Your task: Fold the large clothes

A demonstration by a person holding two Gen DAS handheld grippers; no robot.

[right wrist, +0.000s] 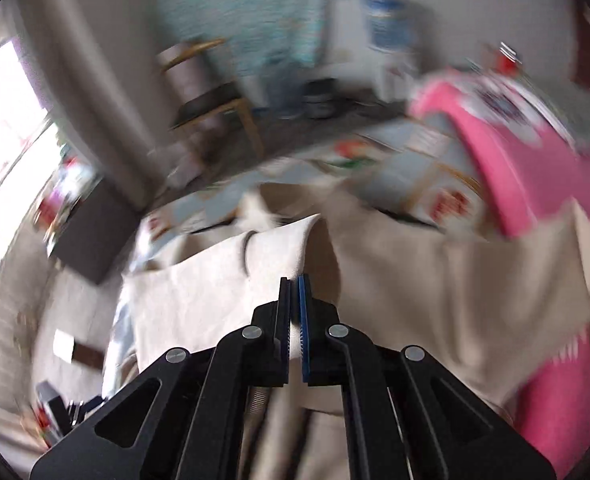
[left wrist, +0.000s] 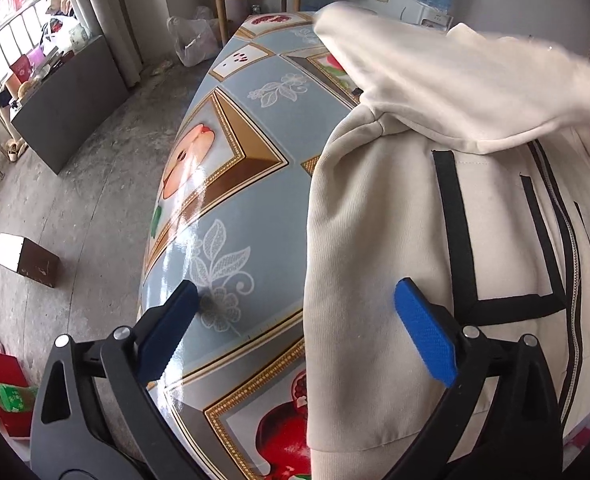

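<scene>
Across my blurred right view, my right gripper (right wrist: 294,280) pinches one cream hoodie (left wrist: 395,208) fold, one pink garment (right wrist: 535,184) beside; my left gripper (left wrist: 295,300) gapes over its sleeve on the table (left wrist: 231,152)

surface: table (left wrist: 231,208) under glossy blue cloth printed with framed fruit and lace flowers | on it: cream zip hoodie (left wrist: 395,208) lying flat; pink garment (right wrist: 535,168) beside it
</scene>
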